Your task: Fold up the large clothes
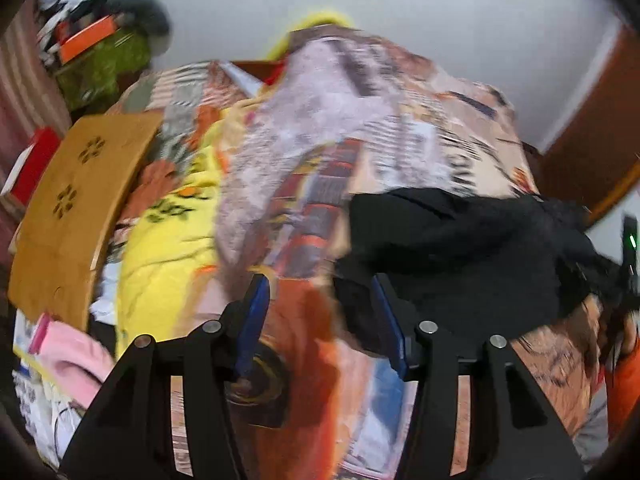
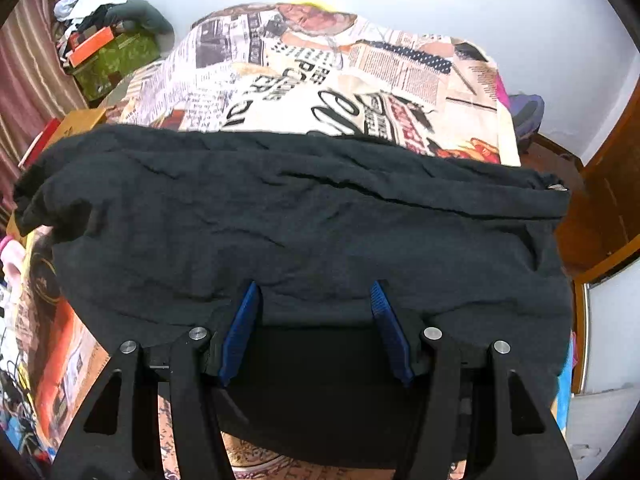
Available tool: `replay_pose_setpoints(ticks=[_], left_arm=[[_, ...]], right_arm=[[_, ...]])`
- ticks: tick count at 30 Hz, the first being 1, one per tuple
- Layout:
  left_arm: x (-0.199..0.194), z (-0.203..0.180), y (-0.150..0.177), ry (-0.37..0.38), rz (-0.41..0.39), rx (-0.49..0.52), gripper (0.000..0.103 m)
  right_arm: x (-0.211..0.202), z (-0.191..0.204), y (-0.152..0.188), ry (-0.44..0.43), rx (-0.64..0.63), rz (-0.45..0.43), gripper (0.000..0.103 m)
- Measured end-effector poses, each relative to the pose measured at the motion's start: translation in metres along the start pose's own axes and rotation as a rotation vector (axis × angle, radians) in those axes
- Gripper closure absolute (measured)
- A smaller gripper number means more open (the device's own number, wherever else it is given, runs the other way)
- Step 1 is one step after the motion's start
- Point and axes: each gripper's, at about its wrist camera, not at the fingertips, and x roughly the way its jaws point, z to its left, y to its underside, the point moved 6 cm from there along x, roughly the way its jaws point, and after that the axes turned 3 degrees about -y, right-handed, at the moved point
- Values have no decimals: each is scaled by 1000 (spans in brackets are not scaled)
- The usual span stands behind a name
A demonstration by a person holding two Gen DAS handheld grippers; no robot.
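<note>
Black garment [image 2: 304, 216] laid flat on printed bedspread [image 2: 320, 76]. Left gripper [image 1: 320, 300] jaws apart, empty; right gripper [image 2: 316, 304] jaws apart over cloth. Edges should be aligned before fold is pressed.

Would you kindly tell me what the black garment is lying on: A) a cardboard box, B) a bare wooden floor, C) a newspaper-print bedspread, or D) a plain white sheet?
C: the black garment is spread across the newspaper-print bedspread, whose printed pattern shows beyond it.
</note>
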Motion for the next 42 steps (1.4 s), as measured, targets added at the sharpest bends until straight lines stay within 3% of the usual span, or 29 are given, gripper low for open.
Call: replay_pose_setpoints(ticks=[5,10,18,22,27,32,35,42], left_arm=[[-1,-72,16,102,-24,109,47],[26,-135,22,93,-42,227,47],[90,-190,0,121,-48,183,47],[112,-202,-20,144,-49,136,47],[134,-213,-30,99,-46,147,42],[153,-206,-31,120,-25,63,31],[150,-203,-28,132,-25,39,31],[123,-197,-12,64,-55,74,32]], right_arm=[[-30,-1,-5,-27,28,-80,48],[-53,2,-6,-37,-3,-135,48],[-37,12,3,-17,-97,-115,48],[-10,4,1,0,-84,-70,48],[10,-11,-3,-38,-15,-61,47],[16,-7,-4,-21,-20,-62,44],[14,-3,-2,0,-43,-59,44],[0,-5,3,-28,-19,-33,44]])
